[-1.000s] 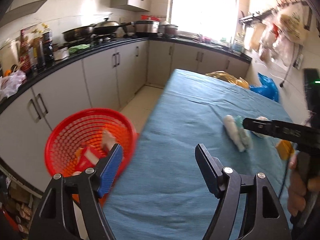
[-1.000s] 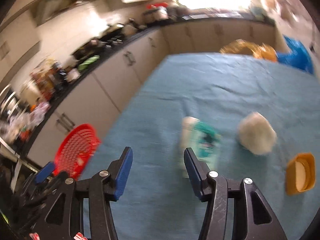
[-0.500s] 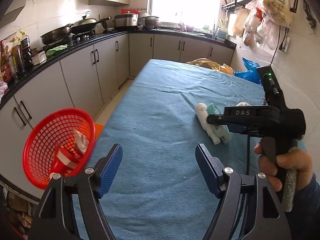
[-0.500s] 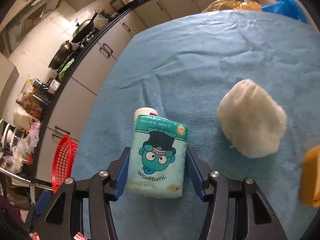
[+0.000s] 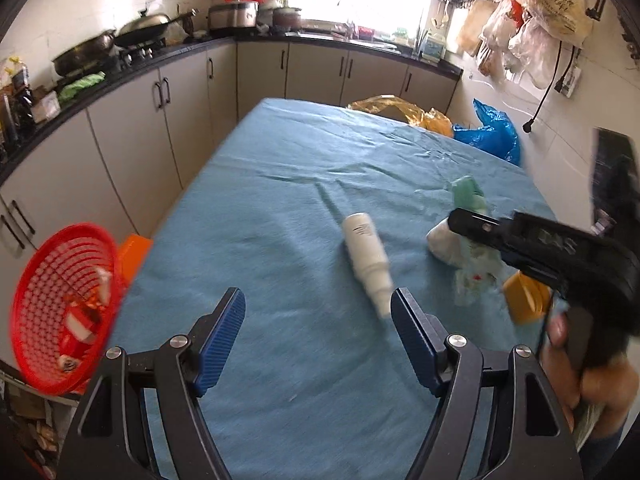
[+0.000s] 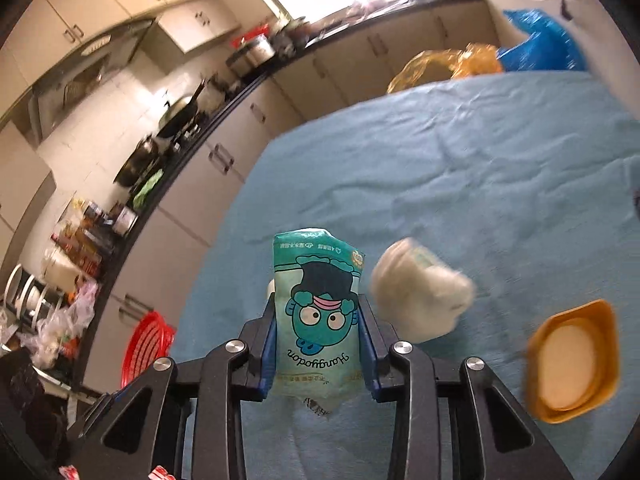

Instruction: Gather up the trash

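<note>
At the far left, beside the edge of the worktop (image 5: 280, 380), a round red plastic mesh basket (image 5: 48, 292) stands tilted; inside it lie blurred scraps of red and white packaging and something small and round near the bottom. An orange block (image 5: 134, 258) shows between the basket and the blue, slightly wrinkled cloth that covers the worktop.

The left hand-held gripper (image 5: 318, 332) hangs released above the cloth, its ribbed blue pads wide apart with nothing between them. Just beyond its right pad lies a smooth white cylindrical bottle (image 5: 366, 252), on its side.

Further right, the right hand-held gripper (image 6: 318, 348) is closing on a soft teal tissue pack (image 6: 318, 312) printed with a cartoon fish face; the blue pads press on both sides of the pack. Beside it rests a crumpled white wad (image 6: 420, 296), and farther right an orange plastic tub (image 6: 572, 360), angular in outline, with a pale round interior. At the far end of the worktop sit a crinkled yellow bag (image 6: 440, 64) and a blue bag (image 6: 540, 48).
</note>
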Demonstrator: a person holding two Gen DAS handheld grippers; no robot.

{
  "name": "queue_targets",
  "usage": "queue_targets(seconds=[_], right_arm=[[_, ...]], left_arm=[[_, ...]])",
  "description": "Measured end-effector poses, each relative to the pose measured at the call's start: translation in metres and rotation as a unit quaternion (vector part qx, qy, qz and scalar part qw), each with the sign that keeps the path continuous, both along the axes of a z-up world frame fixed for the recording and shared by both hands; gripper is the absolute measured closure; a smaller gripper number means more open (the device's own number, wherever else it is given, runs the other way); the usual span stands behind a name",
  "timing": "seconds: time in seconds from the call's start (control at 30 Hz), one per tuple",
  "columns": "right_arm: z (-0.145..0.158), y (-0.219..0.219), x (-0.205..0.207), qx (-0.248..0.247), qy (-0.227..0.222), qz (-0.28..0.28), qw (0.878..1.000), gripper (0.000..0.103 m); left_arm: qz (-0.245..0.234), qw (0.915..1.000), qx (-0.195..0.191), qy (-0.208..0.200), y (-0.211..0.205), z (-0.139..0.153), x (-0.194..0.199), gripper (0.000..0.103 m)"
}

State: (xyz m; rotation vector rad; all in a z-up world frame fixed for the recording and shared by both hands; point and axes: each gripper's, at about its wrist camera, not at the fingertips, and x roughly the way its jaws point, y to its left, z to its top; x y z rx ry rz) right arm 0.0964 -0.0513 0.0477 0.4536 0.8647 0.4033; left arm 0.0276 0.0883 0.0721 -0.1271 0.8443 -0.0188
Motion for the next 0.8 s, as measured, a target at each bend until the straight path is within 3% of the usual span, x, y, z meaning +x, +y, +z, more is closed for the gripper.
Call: queue_targets(seconds=[0.13, 0.3, 0.37, 0.43, 0.47, 0.57, 0.8], right_arm=[[0.008, -0.010, -0.004, -0.016, -0.018, -0.037, 0.999, 0.066], [0.012, -0.020, -0.005, -0.004, -0.020, -0.049, 0.999, 0.066], [0.014, -0.021, -0.005, -0.004, -0.023, -0.052, 0.998, 0.066], [0.014, -0.019, -0.005, -0.007, -0.024, -0.051, 0.998, 0.066], [0.014, -0.018, -0.005, -0.007, -0.023, -0.050, 0.998, 0.066], [0.013, -0.019, -0.008, -0.012, -0.026, -0.046, 0.999, 0.066], [0.011, 0.001, -0.013, -0.039, -0.038, -0.027, 0.998, 0.066]], left_arm=[[-0.003, 0.9995, -0.013, 0.027, -0.016, -0.011, 0.034, 0.029], [-0.008, 0.9984, 0.018, 0.053, -0.037, -0.032, 0.067, 0.038], [-0.001, 0.9972, 0.036, 0.066, -0.040, -0.042, 0.076, 0.056], [-0.006, 0.9966, 0.029, 0.076, -0.040, -0.052, 0.081, 0.070], [-0.007, 0.9964, 0.027, 0.080, -0.040, -0.057, 0.083, 0.073], [-0.009, 0.9974, 0.039, 0.060, -0.037, -0.060, 0.076, 0.074], [0.010, 0.9998, 0.017, -0.001, -0.013, -0.050, 0.058, 0.074]])
